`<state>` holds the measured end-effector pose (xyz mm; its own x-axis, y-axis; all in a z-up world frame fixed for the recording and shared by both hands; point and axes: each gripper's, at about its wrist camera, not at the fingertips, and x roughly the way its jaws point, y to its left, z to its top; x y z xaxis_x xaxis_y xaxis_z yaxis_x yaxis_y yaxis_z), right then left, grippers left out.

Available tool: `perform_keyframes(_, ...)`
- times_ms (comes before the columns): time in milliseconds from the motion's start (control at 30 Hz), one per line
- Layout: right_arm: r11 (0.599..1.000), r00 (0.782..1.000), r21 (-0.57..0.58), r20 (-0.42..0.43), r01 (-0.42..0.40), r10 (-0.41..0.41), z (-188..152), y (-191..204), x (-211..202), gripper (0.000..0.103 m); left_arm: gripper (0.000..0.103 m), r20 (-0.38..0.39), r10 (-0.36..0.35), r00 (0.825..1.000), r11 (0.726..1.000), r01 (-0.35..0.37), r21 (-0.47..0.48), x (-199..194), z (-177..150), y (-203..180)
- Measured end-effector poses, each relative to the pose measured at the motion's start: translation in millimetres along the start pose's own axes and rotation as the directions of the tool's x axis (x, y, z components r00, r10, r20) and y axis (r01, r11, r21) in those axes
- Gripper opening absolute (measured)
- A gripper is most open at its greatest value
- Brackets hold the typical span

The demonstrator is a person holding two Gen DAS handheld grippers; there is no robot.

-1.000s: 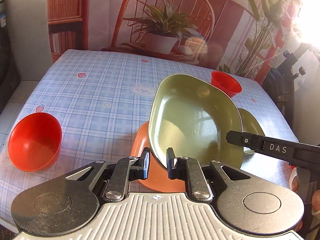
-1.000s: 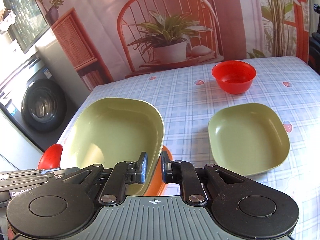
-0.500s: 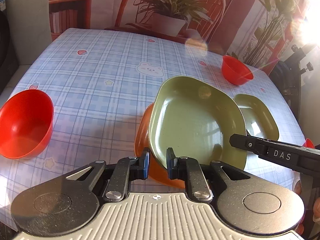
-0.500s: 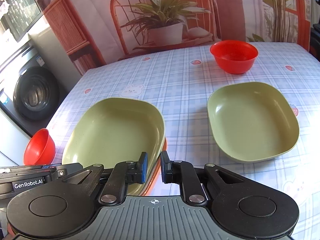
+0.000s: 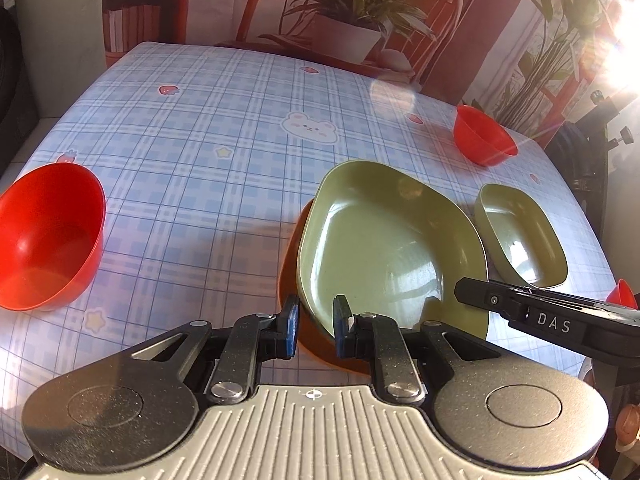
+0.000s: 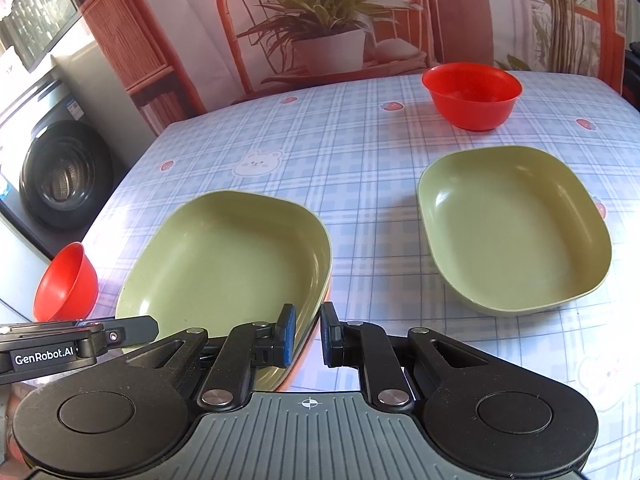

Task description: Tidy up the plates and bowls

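Both claws, left claw point(image 5: 314, 330) and right claw point(image 6: 307, 336), pinch the near rim of the olive-green squarish plastic plate point(image 6: 228, 264), nested on an orange plate point(image 5: 290, 276) on the desk point(image 5: 208, 152). Judged early: second green plate point(image 6: 516, 236) and red plastic bowls point(image 6: 472, 94) unstacked. Only the left view shows a third bowl edge point(image 5: 622, 294).

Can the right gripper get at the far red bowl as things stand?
Probably not yet: the right gripper is shut on the green plate. Beyond that, only bare tablecloth lies before the red bowl.
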<state>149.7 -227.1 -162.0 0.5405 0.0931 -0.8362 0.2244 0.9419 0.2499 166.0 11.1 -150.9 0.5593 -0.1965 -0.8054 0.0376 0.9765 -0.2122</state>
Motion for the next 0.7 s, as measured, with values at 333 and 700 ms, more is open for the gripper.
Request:
perform_keyframes(333, 1.0, 0.999, -0.018, -0.034, 0.015, -0.016, -7.2, 3.4, 9.1, 0.015, 0.041, -0.012, 0.019, 1.0, 0.999, -0.02, -0.029, 0.0, 0.0, 5.0)
perform_keyframes(700, 0.999, 0.998, -0.024, -0.047, 0.029, -0.03, -11.2, 3.4, 12.3, 0.021, 0.046, -0.016, 0.053, 0.998, 0.989, -0.054, -0.141, 5.5, 0.6, 24.4)
